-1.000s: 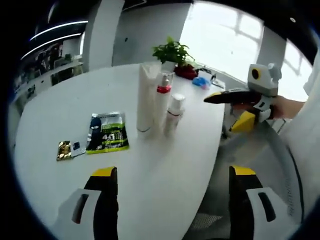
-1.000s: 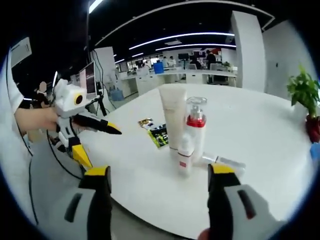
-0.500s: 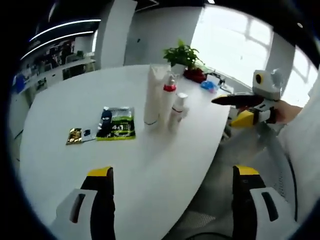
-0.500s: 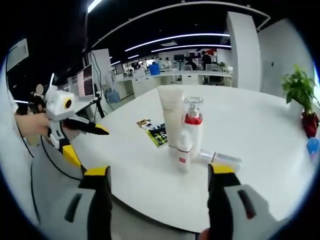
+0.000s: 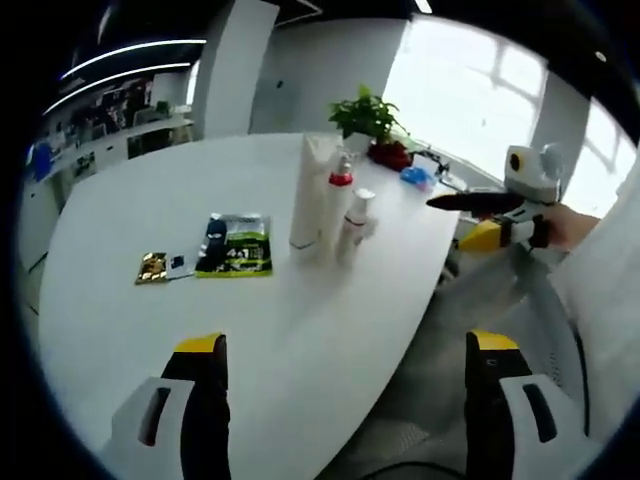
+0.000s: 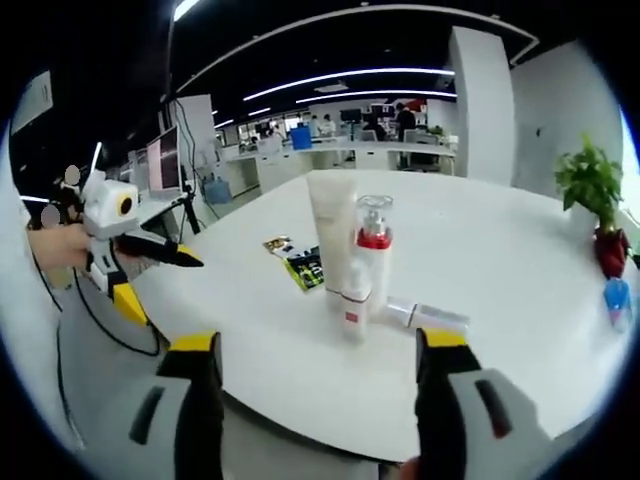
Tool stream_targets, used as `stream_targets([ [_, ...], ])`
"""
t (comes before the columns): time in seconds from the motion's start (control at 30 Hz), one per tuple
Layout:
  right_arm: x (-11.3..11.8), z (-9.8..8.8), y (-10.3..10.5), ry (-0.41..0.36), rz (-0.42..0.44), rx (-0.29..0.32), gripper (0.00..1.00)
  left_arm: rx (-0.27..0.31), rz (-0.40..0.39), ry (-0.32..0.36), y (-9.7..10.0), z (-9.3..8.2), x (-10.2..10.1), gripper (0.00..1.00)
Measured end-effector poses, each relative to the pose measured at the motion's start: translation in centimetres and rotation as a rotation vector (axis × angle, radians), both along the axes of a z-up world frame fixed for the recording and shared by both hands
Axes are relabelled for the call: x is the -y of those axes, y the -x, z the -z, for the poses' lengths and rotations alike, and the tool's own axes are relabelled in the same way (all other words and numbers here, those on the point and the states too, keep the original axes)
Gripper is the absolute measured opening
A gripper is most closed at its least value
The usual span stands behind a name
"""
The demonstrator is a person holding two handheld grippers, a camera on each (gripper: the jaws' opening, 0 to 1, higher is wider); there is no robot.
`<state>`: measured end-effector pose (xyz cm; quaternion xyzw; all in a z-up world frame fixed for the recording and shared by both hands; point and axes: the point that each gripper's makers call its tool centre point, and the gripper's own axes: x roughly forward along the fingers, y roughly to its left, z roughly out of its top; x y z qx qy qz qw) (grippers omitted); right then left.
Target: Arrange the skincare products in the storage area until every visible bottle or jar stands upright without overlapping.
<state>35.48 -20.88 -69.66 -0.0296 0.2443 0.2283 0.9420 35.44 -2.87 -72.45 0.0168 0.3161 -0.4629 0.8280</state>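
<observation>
Pulled back a bit vs 1 s ago: bottles look smaller and farther in both views, more white table [image 5: 120, 220] edge showing; bottles themselves unmoved

Left gripper [image 5: 345, 345] jaws wide apart, nothing between them, off the table's near edge; right gripper [image 6: 318, 345] same, jaws wide, holding nothing, short of the table rim

Tall white tube [image 5: 305, 192] upright, red-collared pump bottle [image 5: 335, 205] upright touching or just beside it, small white bottle [image 5: 354, 220] upright just in front

Right gripper view adds a clear bottle [image 6: 428, 317] lying on its side beside the group, hidden behind them in left gripper view; green packet [image 5: 238, 250] flat w/ gold sachet [image 5: 152, 267] near it; plant [image 5: 368, 118] at far edge
</observation>
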Motion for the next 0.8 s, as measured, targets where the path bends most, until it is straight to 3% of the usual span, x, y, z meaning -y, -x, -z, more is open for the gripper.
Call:
stream_targets([
  [0.2,1.9,0.1,-0.6,0.038,0.015,-0.002,0.8,-0.008,-0.002,0.012,0.1,0.2,0.0,0.97],
  [0.3,2.9,0.1,-1.1,0.055,0.022,-0.001,0.8,0.07,-0.034,0.002,-0.7,-0.1,-0.5,0.97],
  [0.7,5.0,0.6,-2.9,0.148,-0.029,-0.013,0.8,0.029,-0.054,0.006,-0.8,0.1,-0.5,0.97],
  [0.8,5.6,0.5,-3.4,0.146,-0.038,-0.018,0.8,0.045,-0.062,-0.028,-0.6,0.3,-0.5,0.97],
])
